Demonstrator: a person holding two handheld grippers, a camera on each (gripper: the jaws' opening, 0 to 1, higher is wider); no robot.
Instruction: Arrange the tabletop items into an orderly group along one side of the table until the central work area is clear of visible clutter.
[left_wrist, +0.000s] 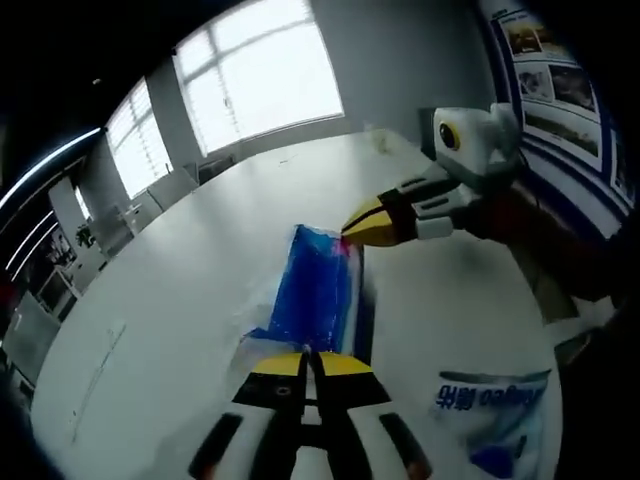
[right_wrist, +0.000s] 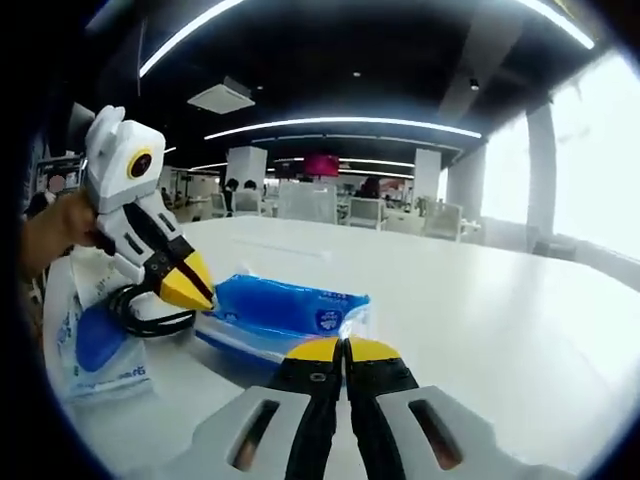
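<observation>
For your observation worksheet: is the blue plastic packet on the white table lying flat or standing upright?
Lying flat: the blue plastic packet rests lengthwise on the white table, both grippers' shut tips at its ends.

In the left gripper view I see a flat pack (left_wrist: 318, 292) lying on the table (left_wrist: 180, 290), just ahead of my jaws. A bag (left_wrist: 497, 412) lies to their right. In the right gripper view a cable (right_wrist: 150, 312) lies left of the pack (right_wrist: 280, 308).
</observation>
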